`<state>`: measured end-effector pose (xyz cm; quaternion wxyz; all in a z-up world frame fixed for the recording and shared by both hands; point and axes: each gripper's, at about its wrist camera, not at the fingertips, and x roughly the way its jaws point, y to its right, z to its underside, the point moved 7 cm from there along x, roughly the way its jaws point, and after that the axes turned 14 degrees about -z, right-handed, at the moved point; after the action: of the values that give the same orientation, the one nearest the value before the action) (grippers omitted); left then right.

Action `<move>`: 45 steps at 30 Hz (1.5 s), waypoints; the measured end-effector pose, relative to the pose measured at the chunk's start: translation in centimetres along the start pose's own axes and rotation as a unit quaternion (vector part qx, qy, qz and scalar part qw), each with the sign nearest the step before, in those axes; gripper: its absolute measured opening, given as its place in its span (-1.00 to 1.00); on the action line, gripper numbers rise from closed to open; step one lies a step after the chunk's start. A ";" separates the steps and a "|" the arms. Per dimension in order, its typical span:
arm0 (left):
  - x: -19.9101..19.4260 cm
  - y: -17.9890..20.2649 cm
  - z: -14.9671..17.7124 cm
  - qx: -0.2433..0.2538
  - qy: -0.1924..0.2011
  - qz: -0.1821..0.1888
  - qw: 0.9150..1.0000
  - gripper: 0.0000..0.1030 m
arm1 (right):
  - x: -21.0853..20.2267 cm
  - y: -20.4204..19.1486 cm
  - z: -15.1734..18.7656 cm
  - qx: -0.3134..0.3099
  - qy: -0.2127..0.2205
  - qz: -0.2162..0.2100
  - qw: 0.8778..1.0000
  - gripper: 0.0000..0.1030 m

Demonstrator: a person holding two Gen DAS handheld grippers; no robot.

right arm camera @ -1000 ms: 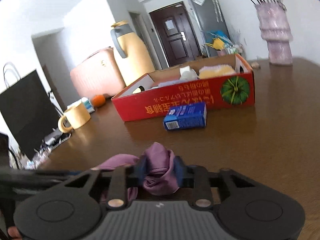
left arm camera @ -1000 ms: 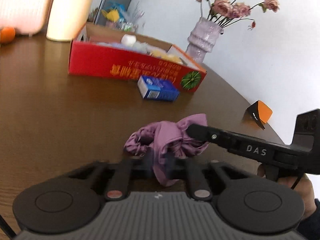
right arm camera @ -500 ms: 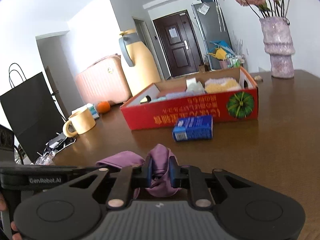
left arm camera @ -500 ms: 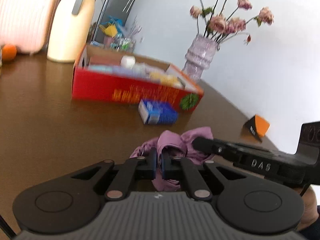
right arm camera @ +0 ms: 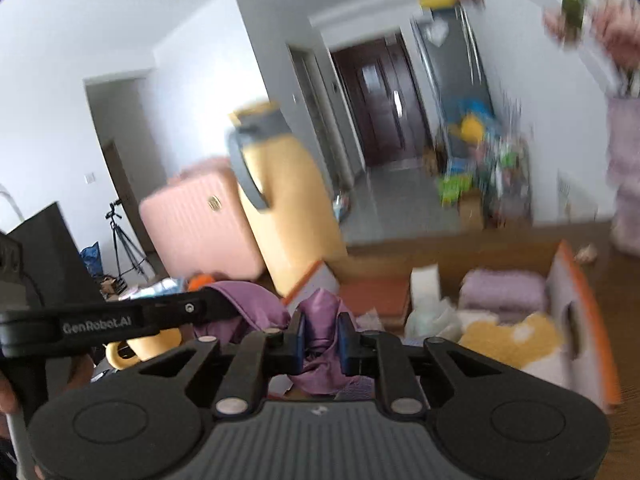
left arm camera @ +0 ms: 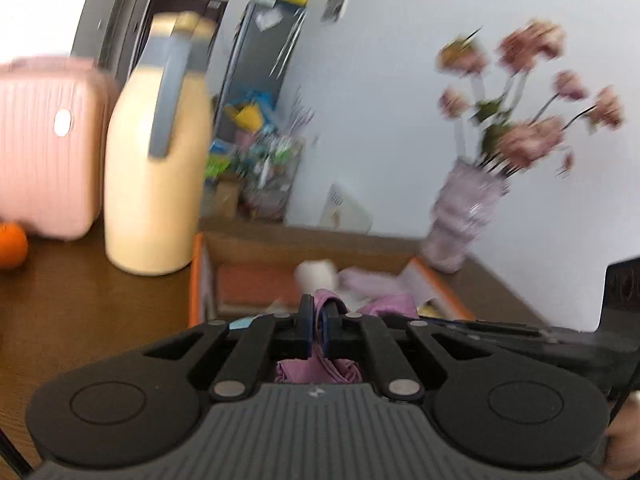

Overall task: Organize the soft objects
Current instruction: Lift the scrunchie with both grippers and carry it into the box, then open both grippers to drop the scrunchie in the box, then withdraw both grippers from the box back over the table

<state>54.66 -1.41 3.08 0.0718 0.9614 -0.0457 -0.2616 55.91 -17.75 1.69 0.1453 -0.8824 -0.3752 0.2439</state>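
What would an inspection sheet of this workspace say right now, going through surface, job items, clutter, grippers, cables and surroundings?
Surface: brown wooden table, partly bare.
Job's things: purple cloth held by both grippers over the open box; the box holds a lilac towel, a yellow cloth and white items.
Clutter: yellow jug, orange, mug, vase of flowers.
Grippers: left gripper shut on the cloth; right gripper shut on the cloth.
Cables: nothing seen.
Surroundings: pink suitcase, dark door, tripod, fridge, floor clutter; both views blurred.
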 end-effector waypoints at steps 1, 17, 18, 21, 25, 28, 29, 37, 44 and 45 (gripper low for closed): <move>1.2 -0.5 0.4 0.000 -0.012 -0.006 1.000 -0.91 | 1.3 0.9 0.2 0.018 -0.012 0.000 1.000 -0.70; 3.4 -3.7 2.5 0.026 -0.025 -0.066 0.997 -0.01 | 4.1 2.0 3.0 0.027 -0.067 0.026 0.997 -0.16; 2.9 -3.4 2.0 0.028 -0.019 -0.068 0.997 0.01 | 3.2 1.7 2.4 0.022 -0.059 0.030 0.998 -0.07; 0.2 -3.3 0.6 0.027 0.004 -0.079 0.997 0.09 | 0.4 0.7 0.8 0.000 -0.034 0.045 0.998 -0.03; -4.1 -2.5 -0.5 0.028 0.042 -0.089 0.995 0.30 | -4.2 -1.2 -1.1 -0.038 0.003 0.073 0.997 0.11; -7.3 -1.6 -0.8 0.034 0.069 -0.096 0.992 0.38 | -8.0 -2.4 -1.9 -0.069 0.030 0.099 0.992 0.29; -8.3 -1.3 -0.8 0.036 0.077 -0.098 0.992 0.45 | -9.2 -2.8 -2.0 -0.079 0.038 0.108 0.990 0.32; -14.8 1.3 0.3 0.045 0.148 -0.113 0.981 0.96 | -16.5 -5.3 -1.2 -0.125 0.090 0.154 0.976 0.68; -18.8 1.7 2.1 0.049 0.193 -0.143 0.969 1.00 | -19.1 -7.3 0.9 -0.155 0.113 0.174 0.966 0.83; -19.1 1.6 2.5 0.048 0.192 -0.147 0.969 1.00 | -19.3 -7.5 1.2 -0.155 0.114 0.172 0.966 0.87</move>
<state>36.93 -0.93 10.67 -0.0063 0.9921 0.0983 -0.0775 39.21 -26.73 10.22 0.0042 -0.9674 -0.2318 0.1019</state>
